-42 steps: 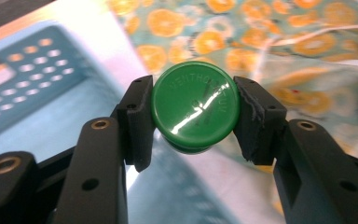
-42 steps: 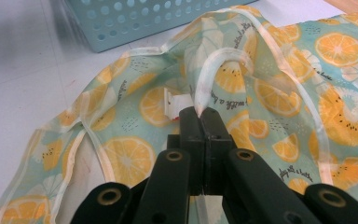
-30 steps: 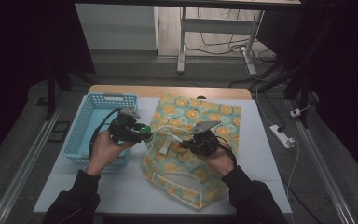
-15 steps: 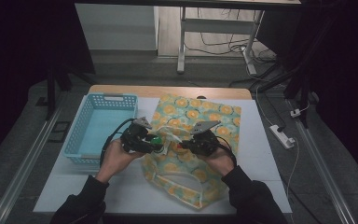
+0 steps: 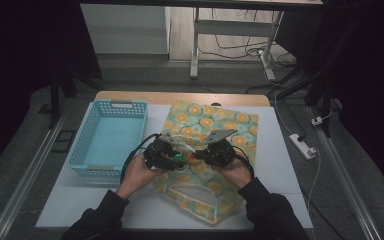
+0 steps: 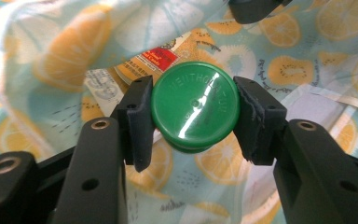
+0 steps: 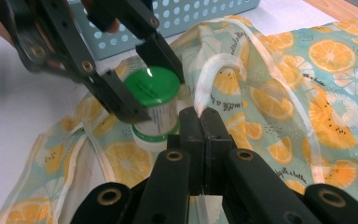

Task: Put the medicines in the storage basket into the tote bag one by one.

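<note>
Left hand-held gripper [image 6: 195,119] clamped partway; right hand-held gripper [image 7: 204,114] fully closed, forearms converging.

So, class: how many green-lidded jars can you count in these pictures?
1. The green-lidded jar is clamped between the left gripper jaws at the mouth of the orange-print bag. Others may be hidden inside the bag.

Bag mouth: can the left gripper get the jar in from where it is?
Probably yes. The right gripper holds the bag's handle up, the mouth gapes just ahead of the jar in the left gripper, nothing between.
</note>
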{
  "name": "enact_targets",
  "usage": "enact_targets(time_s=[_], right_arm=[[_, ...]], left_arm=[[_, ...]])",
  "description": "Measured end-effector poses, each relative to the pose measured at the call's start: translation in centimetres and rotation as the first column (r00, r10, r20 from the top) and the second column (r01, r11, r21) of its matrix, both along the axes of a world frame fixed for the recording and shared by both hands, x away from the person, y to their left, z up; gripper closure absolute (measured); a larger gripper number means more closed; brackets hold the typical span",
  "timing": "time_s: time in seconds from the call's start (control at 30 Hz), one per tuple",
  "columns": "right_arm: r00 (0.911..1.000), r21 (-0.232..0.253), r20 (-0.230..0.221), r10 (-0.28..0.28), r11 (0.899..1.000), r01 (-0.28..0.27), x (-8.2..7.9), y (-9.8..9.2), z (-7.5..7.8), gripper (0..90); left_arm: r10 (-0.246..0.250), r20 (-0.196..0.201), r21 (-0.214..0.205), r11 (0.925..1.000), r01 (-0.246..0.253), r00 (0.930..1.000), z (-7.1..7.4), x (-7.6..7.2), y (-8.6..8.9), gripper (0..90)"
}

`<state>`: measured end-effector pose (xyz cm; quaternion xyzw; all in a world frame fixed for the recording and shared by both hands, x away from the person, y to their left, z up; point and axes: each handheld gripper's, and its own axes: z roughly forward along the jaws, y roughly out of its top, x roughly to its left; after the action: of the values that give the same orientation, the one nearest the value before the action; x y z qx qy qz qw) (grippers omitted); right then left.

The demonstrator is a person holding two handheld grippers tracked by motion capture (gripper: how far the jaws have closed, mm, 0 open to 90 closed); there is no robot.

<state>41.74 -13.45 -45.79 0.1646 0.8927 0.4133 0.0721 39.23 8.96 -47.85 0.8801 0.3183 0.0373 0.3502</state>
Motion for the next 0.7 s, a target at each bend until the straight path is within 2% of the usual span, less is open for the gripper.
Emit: enact_targets(time_s=[0.2, 0.3, 0.37, 0.43, 0.7], right_arm=[[1.0, -0.004, 0.0, 0.005, 1.0, -0.005, 0.0, 0.2, -0.1, 90.0], [1.0, -0.004, 0.0, 0.006, 1.0, -0.006, 0.0, 0.2, -0.1, 90.0], [1.0, -0.004, 0.001, 0.006, 1.0, -0.006, 0.0, 0.1, -0.1, 89.9], [1.0, -0.004, 0.001, 0.006, 1.0, -0.006, 0.0, 0.1, -0.1, 90.0], [1.0, -0.002, 0.003, 0.005, 1.0, -0.005, 0.0, 0.1, 0.0, 89.9]], left_arm=[[0.004, 0.003, 0.011, 0.9999, -0.005, 1.0, -0.6, 0.3, -0.7, 51.3], [0.007, 0.017, 0.049, 0.9988, -0.008, 0.9998, -0.9, 0.3, -1.1, 51.3], [0.013, 0.013, 0.051, 0.9986, -0.014, 0.9998, -1.1, 0.4, -1.2, 51.3], [0.018, 0.022, 0.075, 0.997, -0.019, 0.9996, -1.3, 0.4, -1.4, 51.3], [0.058, 0.05, 0.101, 0.9929, -0.062, 0.9971, -1.8, 0.5, -1.6, 51.3]])
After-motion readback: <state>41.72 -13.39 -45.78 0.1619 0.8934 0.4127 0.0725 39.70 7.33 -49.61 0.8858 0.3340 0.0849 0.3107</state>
